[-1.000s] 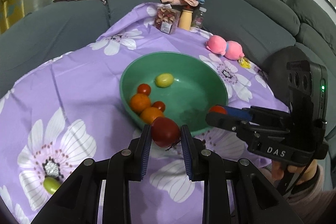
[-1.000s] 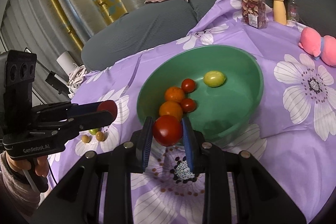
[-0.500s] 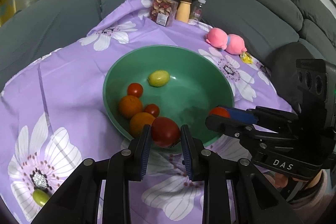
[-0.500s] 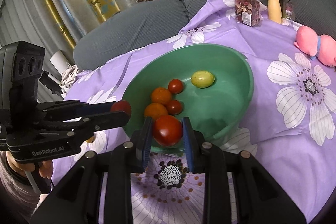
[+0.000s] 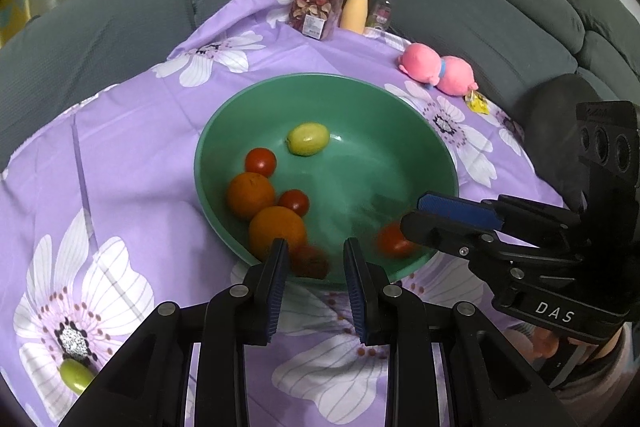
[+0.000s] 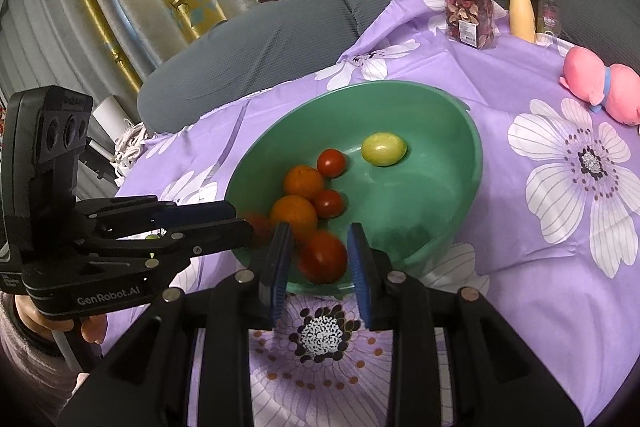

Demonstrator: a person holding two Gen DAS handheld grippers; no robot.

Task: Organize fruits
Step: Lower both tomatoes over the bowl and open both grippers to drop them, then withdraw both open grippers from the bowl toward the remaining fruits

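**Q:** Where both grippers meet over the round green plastic bowl [image 5: 320,77], how do their jaws stand?

**A:** The left gripper [image 5: 314,255], at the bowl's 6 o'clock rim, holds nothing. Its narrow gap frames a blurred dark-red tomato [image 5: 309,262] that sits clear of both pads, inside the bowl wall. The jaws of the right gripper [image 6: 318,239] are opening. A round red tomato [image 6: 323,257], also blurred, lies between them just off the left pad.

**Q:** And the remaining fruit?

**A:** 2 oranges [image 5: 251,195] and 2 small cherry tomatoes [image 5: 261,161] lie at the bowl's 9 o'clock. 1 yellow-green oval fruit [image 5: 308,138] lies toward 12 o'clock. 1 small green fruit [image 5: 75,375] rests on the purple flowered cloth [image 5: 120,167], well apart at 7 o'clock.
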